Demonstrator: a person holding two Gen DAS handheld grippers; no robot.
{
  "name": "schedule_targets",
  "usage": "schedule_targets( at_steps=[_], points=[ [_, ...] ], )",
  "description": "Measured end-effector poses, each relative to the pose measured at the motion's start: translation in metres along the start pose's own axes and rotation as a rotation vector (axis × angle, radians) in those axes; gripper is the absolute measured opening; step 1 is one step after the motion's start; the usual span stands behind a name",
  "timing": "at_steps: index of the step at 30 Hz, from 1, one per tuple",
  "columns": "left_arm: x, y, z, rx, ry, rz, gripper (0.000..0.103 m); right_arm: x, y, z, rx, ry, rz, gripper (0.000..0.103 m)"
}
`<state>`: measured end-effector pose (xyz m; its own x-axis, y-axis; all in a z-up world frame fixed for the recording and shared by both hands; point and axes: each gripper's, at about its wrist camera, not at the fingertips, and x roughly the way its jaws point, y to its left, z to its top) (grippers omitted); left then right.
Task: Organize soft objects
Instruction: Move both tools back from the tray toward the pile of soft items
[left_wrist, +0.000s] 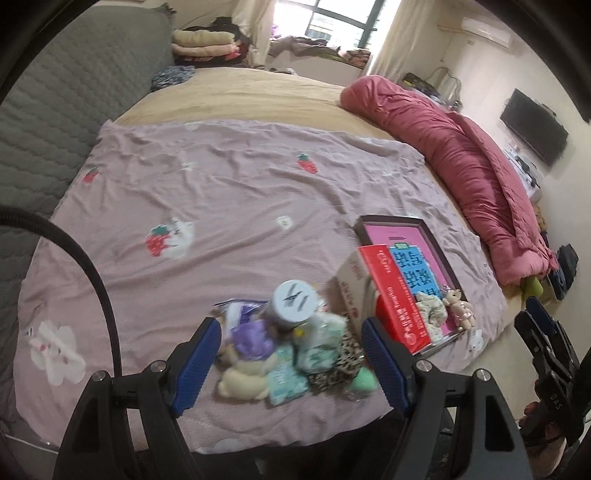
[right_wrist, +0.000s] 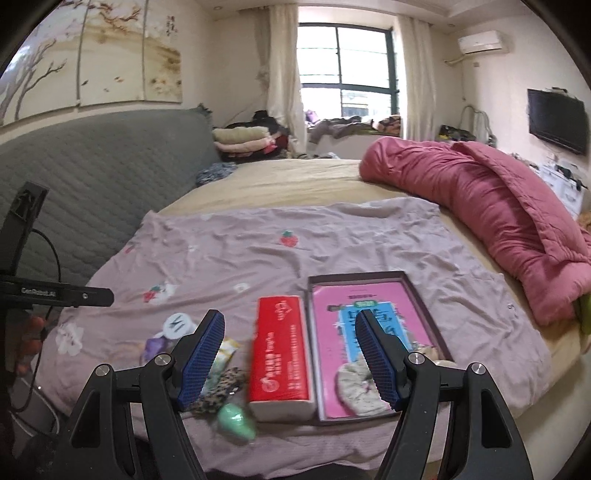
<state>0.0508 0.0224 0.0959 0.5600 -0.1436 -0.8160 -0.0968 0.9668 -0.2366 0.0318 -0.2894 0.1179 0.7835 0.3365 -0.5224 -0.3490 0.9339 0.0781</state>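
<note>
Both tools are held spread and empty: the left tool (left_wrist: 291, 363) above a pile of soft objects (left_wrist: 291, 354) on the bed's pink sheet (left_wrist: 221, 177), the right tool (right_wrist: 291, 354) above a red box (right_wrist: 282, 350) beside the tray (right_wrist: 417, 295).

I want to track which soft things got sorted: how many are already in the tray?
2: a floral scrunchie and a small teddy bear, both at the near end of the tray. More may be hidden behind the right gripper.
</note>
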Motion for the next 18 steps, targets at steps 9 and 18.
schedule_targets(
  at_steps=[9, 18],
  points=[
    [0.005, 0.032, -0.027, -0.028, 0.031, 0.013, 0.078, 0.006, 0.031, -0.015, -0.031, 0.057, 0.060, 0.074],
    [0.028, 0.041, -0.058, -0.047, 0.100, 0.012, 0.078, 0.022, 0.057, -0.044, -0.109, 0.152, 0.103, 0.075]
  ],
)
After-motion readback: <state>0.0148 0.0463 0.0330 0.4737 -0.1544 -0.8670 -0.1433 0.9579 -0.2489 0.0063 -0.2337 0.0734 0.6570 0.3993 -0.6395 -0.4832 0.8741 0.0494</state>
